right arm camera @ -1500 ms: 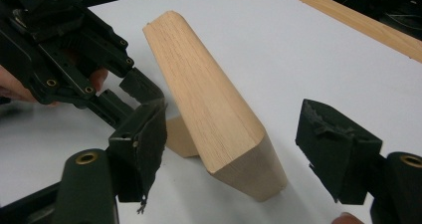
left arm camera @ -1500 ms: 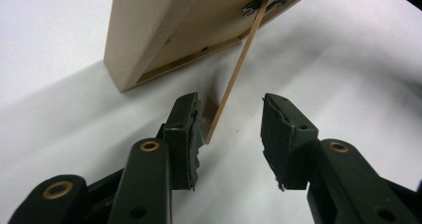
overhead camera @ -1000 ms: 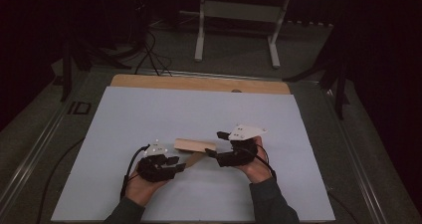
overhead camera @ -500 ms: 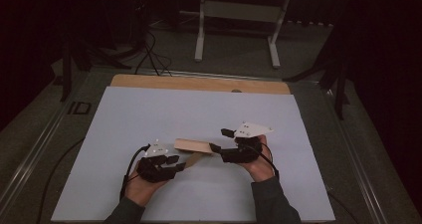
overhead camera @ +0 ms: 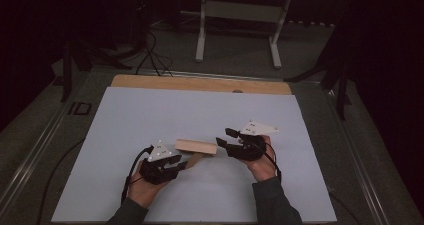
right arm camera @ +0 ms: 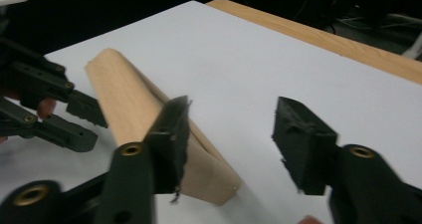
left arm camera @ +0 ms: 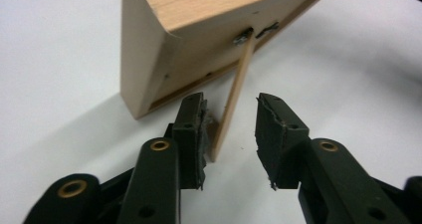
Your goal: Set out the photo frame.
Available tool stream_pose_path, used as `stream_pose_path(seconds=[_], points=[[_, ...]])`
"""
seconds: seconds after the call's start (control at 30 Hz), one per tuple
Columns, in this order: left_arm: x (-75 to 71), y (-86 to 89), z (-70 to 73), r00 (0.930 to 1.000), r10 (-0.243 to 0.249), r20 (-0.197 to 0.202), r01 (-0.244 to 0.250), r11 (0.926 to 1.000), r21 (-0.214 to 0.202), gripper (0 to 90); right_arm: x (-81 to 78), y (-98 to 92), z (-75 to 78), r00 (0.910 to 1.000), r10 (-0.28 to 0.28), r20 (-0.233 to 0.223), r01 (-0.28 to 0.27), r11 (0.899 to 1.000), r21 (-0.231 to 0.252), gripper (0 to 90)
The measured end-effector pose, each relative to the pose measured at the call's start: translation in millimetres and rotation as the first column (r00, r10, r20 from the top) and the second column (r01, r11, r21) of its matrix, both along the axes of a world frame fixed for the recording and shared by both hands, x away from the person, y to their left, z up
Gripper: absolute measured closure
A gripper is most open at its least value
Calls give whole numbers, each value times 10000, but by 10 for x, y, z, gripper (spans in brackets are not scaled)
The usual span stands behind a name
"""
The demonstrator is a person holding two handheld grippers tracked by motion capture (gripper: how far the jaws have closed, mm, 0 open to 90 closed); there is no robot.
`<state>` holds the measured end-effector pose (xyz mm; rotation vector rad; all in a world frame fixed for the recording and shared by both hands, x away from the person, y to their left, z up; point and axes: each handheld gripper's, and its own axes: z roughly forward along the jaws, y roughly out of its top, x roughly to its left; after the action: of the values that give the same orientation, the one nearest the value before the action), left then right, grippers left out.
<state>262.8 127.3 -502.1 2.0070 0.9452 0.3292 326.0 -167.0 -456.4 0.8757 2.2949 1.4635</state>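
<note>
**Two hand-held grippers at one wooden frame**

One wooden frame (overhead camera: 196,146) rests on the surface (overhead camera: 150,115), near the middle and toward the near edge, propped up by one thin wooden strut (left arm camera: 234,92) that is hinged to its back. Two hand-held grippers work at it, one on each side.

The left hand-held gripper (overhead camera: 176,164) sits at the frame's near left. In the left gripper view its jaws stand apart with the strut between them; one pad (left arm camera: 199,129) lies against the strut and the other stands clear of it, so nothing is clamped. These jaws have just been closing.

The right hand-held gripper (overhead camera: 224,138) comes in from the right, level with the frame's right end. In the right gripper view its jaws stand apart; one lies in front of the frame's end and the other is over bare surface, with no grip. They too have just been closing.

The surface is one pale sheet laid over a wooden board (overhead camera: 200,83), whose strip shows along the far edge. Beyond it the room is dark: grey floor, black cables (overhead camera: 150,55) at the far left, and one light-coloured stand (overhead camera: 240,15) on two legs at the far side.
</note>
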Motion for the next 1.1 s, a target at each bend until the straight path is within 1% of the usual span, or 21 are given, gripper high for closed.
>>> stream_pose_path(seconds=[0.17, 0.27, 0.3, 0.33, 0.37, 0.4, 0.47, 0.53, 0.63, 0.73, 0.97, 1.1], points=[[20, 19, -1, 9994, 320, 116, -319, 9995, -60, 710, 40, -1, -85, 9994, -181, -283, 188, 9995, 255, 633], [27, 18, 10, 9989, 372, 289, -374, 9993, 77, 739, 52, 37, -141, 9989, -244, -411, 252, 9995, 194, 720], [27, 18, 10, 9989, 372, 289, -374, 9993, 77, 756, 52, 37, -141, 9989, -244, -411, 252, 9995, 194, 720], [32, 10, 20, 9981, 421, 450, -427, 9990, 120, 756, 59, 60, -167, 9987, -286, -418, 290, 9995, 89, 761], [37, 8, 26, 9979, 436, 480, -442, 9989, 126, 794, 67, 90, -207, 9983, -335, -481, 334, 9994, -27, 810], [42, 4, 28, 9974, 482, 528, -487, 9988, 76, 818, 72, 101, -224, 9980, -345, -536, 341, 9994, -76, 825], [62, 4, 30, 9973, 476, 559, -480, 9988, 57, 864, 82, 120, -254, 9976, -346, -593, 340, 9994, -113, 839], [84, 0, 27, 9974, 467, 556, -474, 9988, 111, 888, 91, 129, -272, 9973, -346, -644, 340, 9994, -110, 843], [114, -8, 28, 9972, 502, 546, -508, 9987, 82, 894, 99, 138, -289, 9968, -278, -748, 277, 9996, -34, 846], [135, -30, 33, 9971, 481, 587, -488, 9988, 100, 894, 95, 152, -298, 9966, -193, -796, 189, 9998, -57, 847], [155, -58, 47, 9971, 470, 606, -480, 9987, 158, 894, 75, 164, -306, 9970, -14, -770, 7, 10000, -92, 854], [162, -67, 61, 9970, 473, 614, -477, 9988, 53, 894, 55, 174, -308, 9973, 67, -725, -80, 9998, -163, 868]])
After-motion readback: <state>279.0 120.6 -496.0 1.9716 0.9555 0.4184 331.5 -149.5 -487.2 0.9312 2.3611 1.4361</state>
